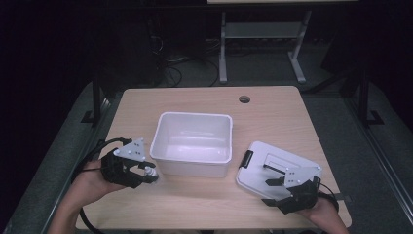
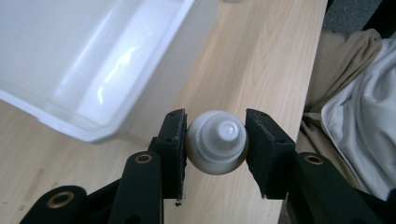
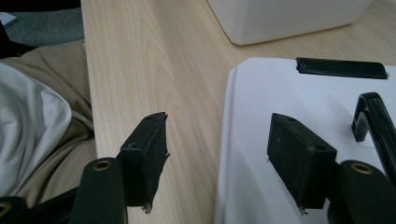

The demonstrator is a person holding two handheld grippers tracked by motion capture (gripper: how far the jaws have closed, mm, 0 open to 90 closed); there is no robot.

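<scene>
A small white bottle [image 2: 216, 147] sits clamped between the pads of the left claw [image 2: 215, 148], held clear above the desk [image 2: 261, 56] just beside the near left corner of the white bin [image 1: 191, 145]. In the left gripper view its capped end faces the camera, so its long axis runs back along the jaws. The right claw [image 3: 217, 158] stands wide with nothing between the jaws, straddling the left edge of the white lid [image 3: 280, 121], which lies flat right of the bin.
</scene>
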